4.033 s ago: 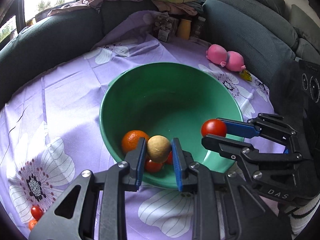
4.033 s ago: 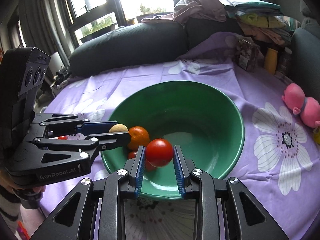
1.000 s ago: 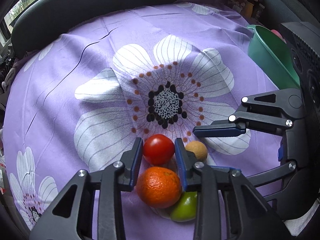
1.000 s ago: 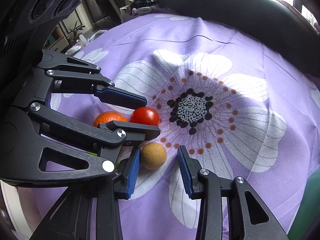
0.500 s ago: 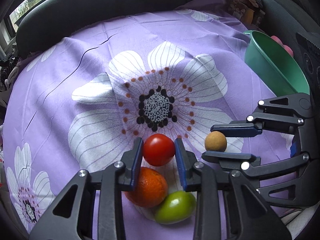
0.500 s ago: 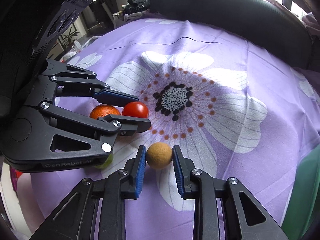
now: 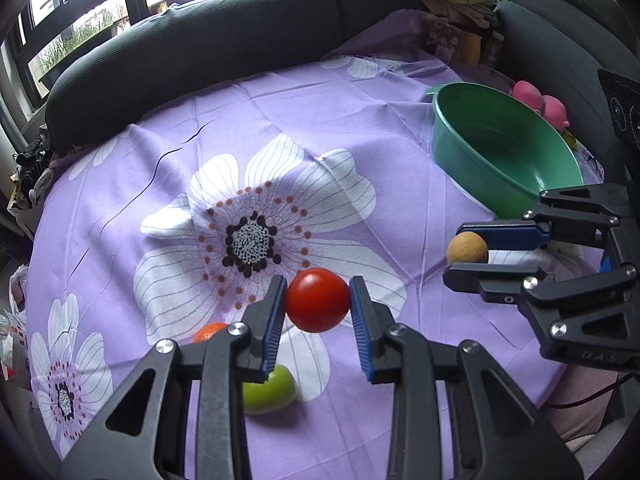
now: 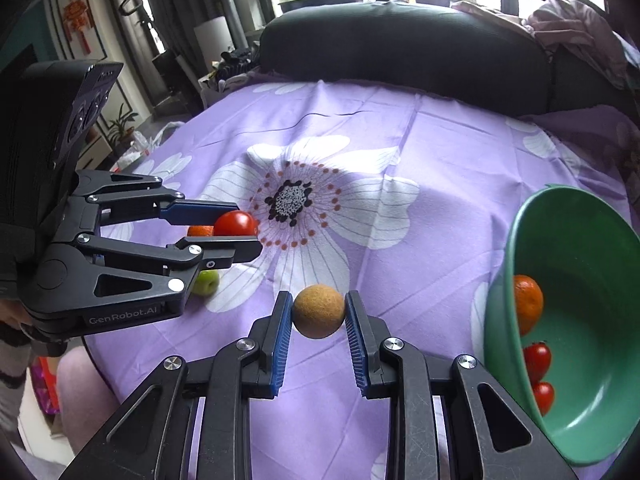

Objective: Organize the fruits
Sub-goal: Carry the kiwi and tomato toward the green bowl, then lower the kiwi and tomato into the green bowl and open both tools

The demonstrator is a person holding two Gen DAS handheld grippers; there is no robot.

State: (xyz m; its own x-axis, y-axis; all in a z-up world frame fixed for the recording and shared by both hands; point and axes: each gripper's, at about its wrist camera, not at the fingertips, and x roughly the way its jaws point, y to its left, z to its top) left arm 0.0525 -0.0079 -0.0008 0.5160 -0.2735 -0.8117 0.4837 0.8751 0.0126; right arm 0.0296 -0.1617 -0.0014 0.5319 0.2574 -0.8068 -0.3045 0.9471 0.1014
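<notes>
Left gripper is clamped on a red tomato, held clear above the purple flowered cloth. Right gripper is clamped on a tan round fruit, also off the cloth. The green bowl stands to the right of both.

Step in hand, as judged: carry both fruits to the bowl. To do it well: keep both grips firm, bring each fruit over the rim one after the other so the tools do not collide, lower inside before letting go, release gently so nothing bounces out.

Left wrist view: bowl interior mostly hidden by its wall; an orange and a green fruit lie on the cloth beneath the tool.

Right wrist view: bowl contents show, namely an orange and two small tomatoes.
</notes>
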